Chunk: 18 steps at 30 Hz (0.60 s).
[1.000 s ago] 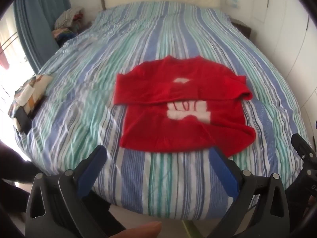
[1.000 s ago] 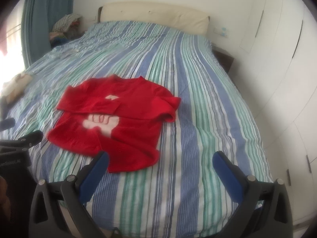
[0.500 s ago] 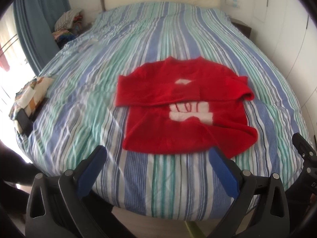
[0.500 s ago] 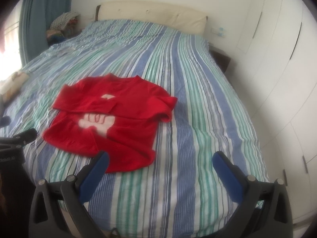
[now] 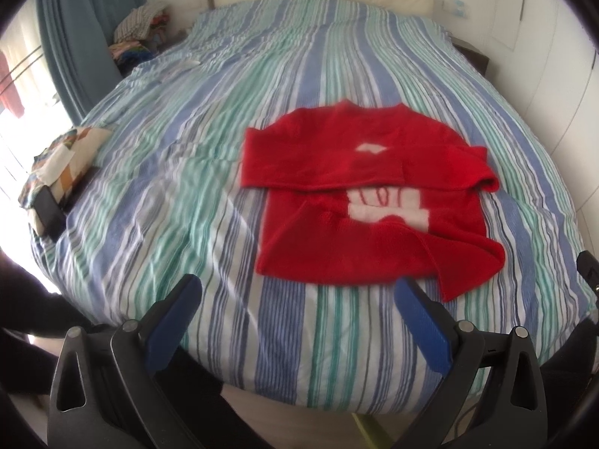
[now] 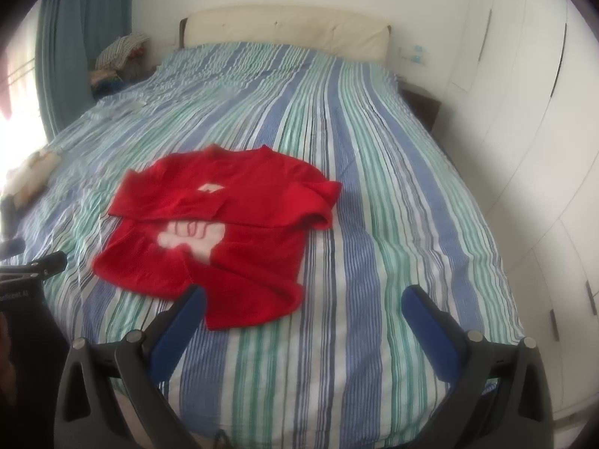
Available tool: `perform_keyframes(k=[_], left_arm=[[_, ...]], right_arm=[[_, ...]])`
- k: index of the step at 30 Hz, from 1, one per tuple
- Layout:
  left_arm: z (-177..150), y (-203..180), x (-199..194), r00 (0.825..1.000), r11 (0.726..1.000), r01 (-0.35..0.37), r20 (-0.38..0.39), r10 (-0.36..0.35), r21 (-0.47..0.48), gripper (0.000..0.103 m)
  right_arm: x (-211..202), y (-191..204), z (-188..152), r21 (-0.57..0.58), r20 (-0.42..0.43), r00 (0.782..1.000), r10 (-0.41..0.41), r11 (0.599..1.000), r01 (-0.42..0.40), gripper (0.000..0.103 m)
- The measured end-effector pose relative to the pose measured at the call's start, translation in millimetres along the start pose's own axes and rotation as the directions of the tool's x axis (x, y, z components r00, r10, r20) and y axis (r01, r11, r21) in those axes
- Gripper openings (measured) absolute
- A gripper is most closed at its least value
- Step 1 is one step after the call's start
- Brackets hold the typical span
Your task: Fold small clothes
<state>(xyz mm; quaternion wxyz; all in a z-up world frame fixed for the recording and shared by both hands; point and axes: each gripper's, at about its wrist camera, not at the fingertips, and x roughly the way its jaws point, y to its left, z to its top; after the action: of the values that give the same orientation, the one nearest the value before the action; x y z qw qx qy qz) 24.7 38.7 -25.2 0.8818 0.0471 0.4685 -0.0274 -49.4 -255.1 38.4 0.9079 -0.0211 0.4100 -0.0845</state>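
Observation:
A small red sweater (image 5: 370, 202) with a white print lies on the striped bed (image 5: 224, 172), both sleeves folded across its front. It also shows in the right wrist view (image 6: 224, 224). My left gripper (image 5: 299, 295) is open and empty, held above the bed's near edge just short of the sweater's hem. My right gripper (image 6: 305, 301) is open and empty, held over the near edge to the right of the sweater, its left finger (image 6: 179, 321) close to the hem corner.
A patchwork cushion (image 5: 63, 161) and a dark phone (image 5: 46, 209) lie at the bed's left edge. Piled clothes (image 5: 138, 33) sit at the far left by a blue curtain (image 5: 75, 37). White wardrobes (image 6: 531, 149) stand along the right. The headboard (image 6: 284, 30) is at the far end.
Both grippers have moved forward toward the bed, and the left one has swung left so the sweater sits further right in its view. The sweater has not moved. Both stay open.

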Motion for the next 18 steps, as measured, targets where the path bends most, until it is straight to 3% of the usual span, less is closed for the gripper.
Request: perform_keyframes(k=[18], left_arm=[[7, -7, -22, 0.997, 0.998, 0.059, 0.056, -0.059, 0.007, 0.102]], right_arm=[[-12, 6, 6, 0.024, 0.038, 0.998, 0.048, 0.999, -0.049, 0.103]])
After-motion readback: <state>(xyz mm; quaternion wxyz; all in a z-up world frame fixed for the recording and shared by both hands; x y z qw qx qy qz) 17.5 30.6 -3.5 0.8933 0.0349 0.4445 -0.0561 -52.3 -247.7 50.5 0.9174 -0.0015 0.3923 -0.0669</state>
